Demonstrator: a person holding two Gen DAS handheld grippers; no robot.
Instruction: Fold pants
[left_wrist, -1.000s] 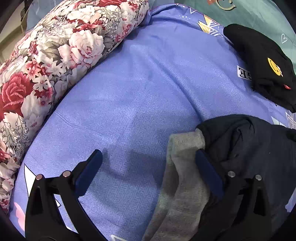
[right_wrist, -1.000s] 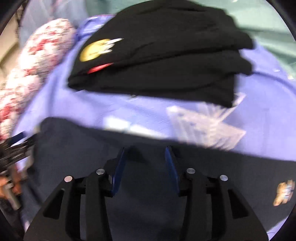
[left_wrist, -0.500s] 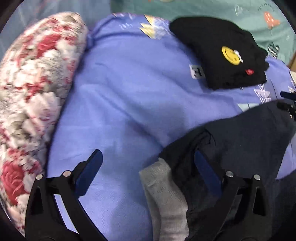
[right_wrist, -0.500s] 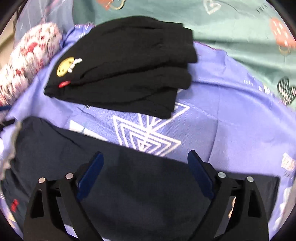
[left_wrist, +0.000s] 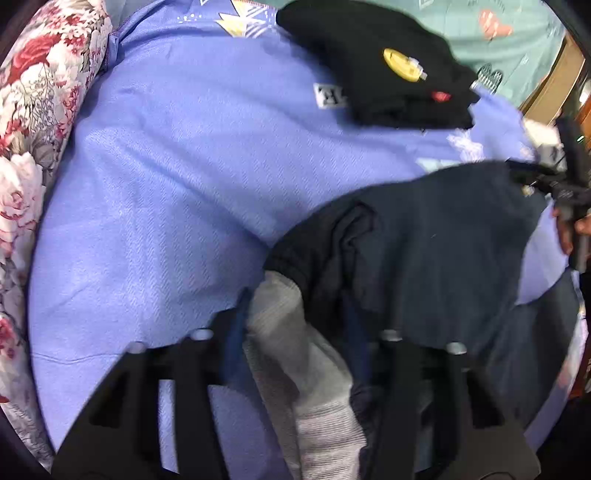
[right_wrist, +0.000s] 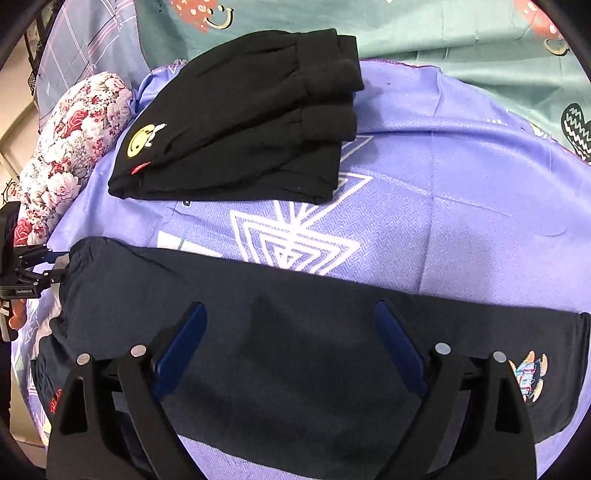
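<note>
Two claws: left claw (left_wrist: 295, 325) has just closed on the pants (left_wrist: 424, 240)' grey-lined end, right claw (right_wrist: 291, 350) hovers wide; next, carry that end across.

Both claws are matte black plastic frames with triangular cut-outs and silver screw heads. The right claw (right_wrist: 290, 347) carries blue pads on its fingers (right_wrist: 181, 343). The left claw (left_wrist: 295, 332) has the same blue pads, here blurred.

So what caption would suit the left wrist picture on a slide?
Left tongs just closed on the navy pants' grey-lined waistband, on a purple sheet.
</note>
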